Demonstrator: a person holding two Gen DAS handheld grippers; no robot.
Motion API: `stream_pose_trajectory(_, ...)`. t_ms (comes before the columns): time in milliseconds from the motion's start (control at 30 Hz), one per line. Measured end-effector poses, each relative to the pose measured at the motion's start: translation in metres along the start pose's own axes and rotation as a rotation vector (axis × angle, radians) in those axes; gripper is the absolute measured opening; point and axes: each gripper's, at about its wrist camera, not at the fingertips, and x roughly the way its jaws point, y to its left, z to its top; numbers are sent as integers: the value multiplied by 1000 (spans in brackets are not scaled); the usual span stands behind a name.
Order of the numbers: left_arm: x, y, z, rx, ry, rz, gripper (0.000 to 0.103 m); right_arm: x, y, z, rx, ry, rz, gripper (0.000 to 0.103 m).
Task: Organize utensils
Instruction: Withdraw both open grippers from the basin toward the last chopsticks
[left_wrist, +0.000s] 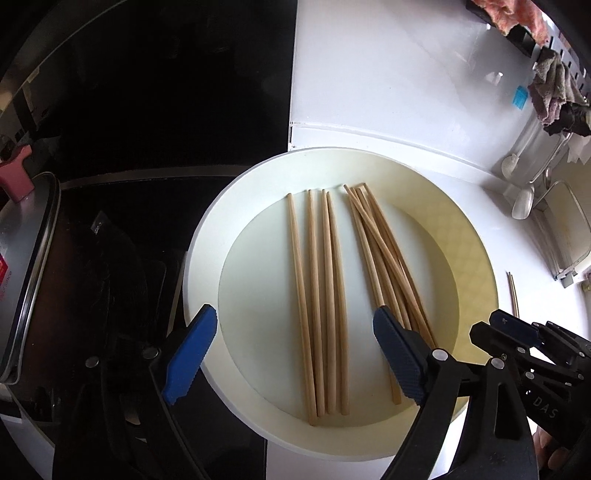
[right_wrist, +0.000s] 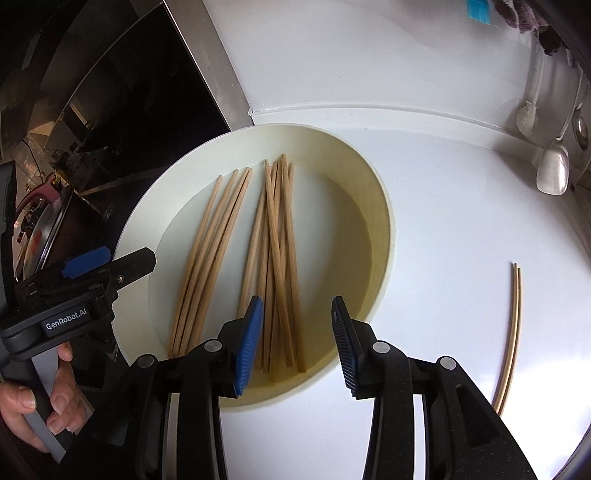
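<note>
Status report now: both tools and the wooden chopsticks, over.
Left tool open, empty. Right tool open, empty. Wooden chopsticks loose in round cream plate; one pair apart on white counter. Nothing blocking.

I look down on a glossy white counter (left_wrist: 388, 92) that catches bright daylight. To my left it meets a black glass cooktop (left_wrist: 166, 92). Along the far right edge, cloths (left_wrist: 554, 99) hang on a rail, with a ladle (right_wrist: 553, 170) below.
</note>
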Motion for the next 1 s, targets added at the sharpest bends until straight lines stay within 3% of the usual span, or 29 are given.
stream_pose_trajectory(300,-25,-33,-18,38,-27,-18,89,-44,-33,-30,48,-67,-36,46)
stream_pose_trajectory(600,-37,-94,-34,85,-14,-80,91,-88,-96,-77,116,-93,-130,47)
stream_pose_trajectory(800,-47,-144,-44,133,-32,-125,93,-103,-146,-104,177,-93,-183,49)
stream_pose_trajectory(1000,-41,-185,-64,172,-36,-157,95,-91,-178,-124,157,-83,-218,50)
